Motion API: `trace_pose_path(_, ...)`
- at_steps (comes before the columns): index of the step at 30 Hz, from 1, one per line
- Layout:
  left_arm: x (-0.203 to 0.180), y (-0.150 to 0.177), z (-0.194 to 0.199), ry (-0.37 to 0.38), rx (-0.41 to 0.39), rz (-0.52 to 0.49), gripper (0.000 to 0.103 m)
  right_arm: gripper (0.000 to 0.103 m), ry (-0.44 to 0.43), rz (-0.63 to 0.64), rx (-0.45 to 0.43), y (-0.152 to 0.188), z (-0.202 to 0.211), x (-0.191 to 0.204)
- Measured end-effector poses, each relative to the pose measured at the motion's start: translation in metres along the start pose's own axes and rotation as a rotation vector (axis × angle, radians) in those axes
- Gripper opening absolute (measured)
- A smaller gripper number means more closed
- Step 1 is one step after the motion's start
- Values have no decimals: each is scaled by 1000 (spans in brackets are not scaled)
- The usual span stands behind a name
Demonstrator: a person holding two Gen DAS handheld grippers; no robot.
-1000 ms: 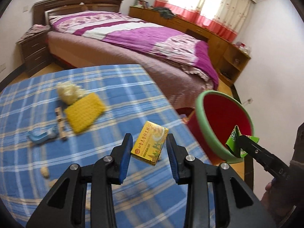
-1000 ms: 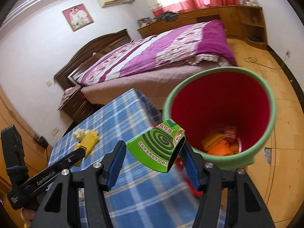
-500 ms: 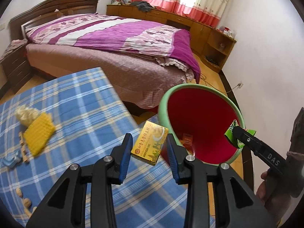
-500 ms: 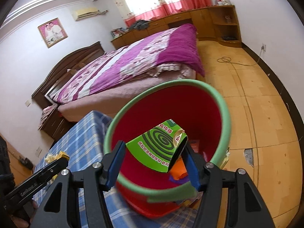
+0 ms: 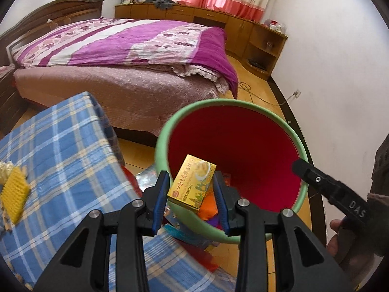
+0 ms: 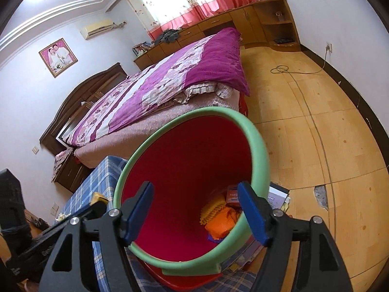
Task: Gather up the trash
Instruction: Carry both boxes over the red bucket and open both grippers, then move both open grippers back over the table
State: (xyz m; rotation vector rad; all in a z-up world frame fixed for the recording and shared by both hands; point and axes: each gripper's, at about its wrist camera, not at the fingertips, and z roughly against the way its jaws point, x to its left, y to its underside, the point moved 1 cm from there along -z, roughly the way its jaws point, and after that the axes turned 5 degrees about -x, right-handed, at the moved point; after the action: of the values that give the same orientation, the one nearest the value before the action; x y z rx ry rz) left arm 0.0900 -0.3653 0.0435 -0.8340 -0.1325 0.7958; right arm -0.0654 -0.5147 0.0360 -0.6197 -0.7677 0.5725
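My left gripper [image 5: 191, 197] is shut on a yellow green-bean-cake box [image 5: 192, 185] and holds it over the near rim of the red bin with a green rim [image 5: 233, 150]. My right gripper [image 6: 195, 210] is open and empty above the same bin [image 6: 189, 170]. Orange and yellow trash [image 6: 220, 219] lies at the bin's bottom. The green box that was in the right gripper is not in view. The right gripper's side also shows in the left wrist view [image 5: 328, 189].
The blue plaid table [image 5: 60, 160] is at the left with a yellow sponge [image 5: 14, 192] on it. A bed with a purple quilt [image 5: 126, 48] stands behind. Boxes lie on the wooden floor [image 6: 316, 146] beside the bin [image 6: 278, 196].
My right gripper opened and the green box left it. My left gripper carried the yellow box from over the table to over the bin.
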Motion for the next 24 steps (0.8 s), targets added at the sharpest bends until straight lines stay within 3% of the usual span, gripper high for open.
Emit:
trace_pose_path(7,-17,-1,-20,19,41,-37,37,74,8,-21,-50,-8,16,-13)
trace_pose_path(11,-23,-2,-23,9,46,-43,49,74,6,-27,-44,-7,16,-15)
trace_pose_path(19,-16,1,-16,5,43,-13,49,74,4,-24,-26,-2,17,-12)
trace_pose_path(24,-3,7,-4,-37,39,9,49,74,1,-11,-15,1,17,-5)
